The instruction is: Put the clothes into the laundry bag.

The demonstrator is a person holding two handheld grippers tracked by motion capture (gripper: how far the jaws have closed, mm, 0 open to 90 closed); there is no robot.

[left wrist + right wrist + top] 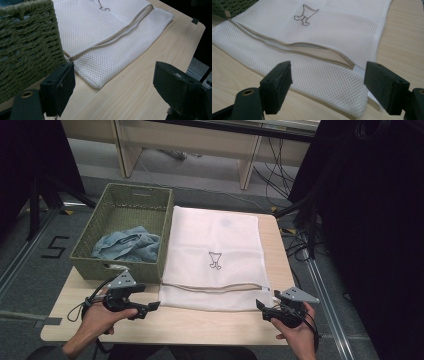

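On the worktop (200, 327) we see one mesh bag (215, 255) and one basket (125, 227); the bag lies just beyond our left tool (150, 307) and right tool (261, 307), both spread, pinching nothing.

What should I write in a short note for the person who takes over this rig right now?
Left gripper: open, holds nothing, near the mesh laundry bag's left front corner.
Right gripper: open, holds nothing, near the bag's right front corner.
The bag lies flat on the table, zipper opening partly open along the front.
Blue cloth lies in the green woven basket beside the bag.
Done: nothing gripped yet. Left: probably open the bag and put the cloth in.
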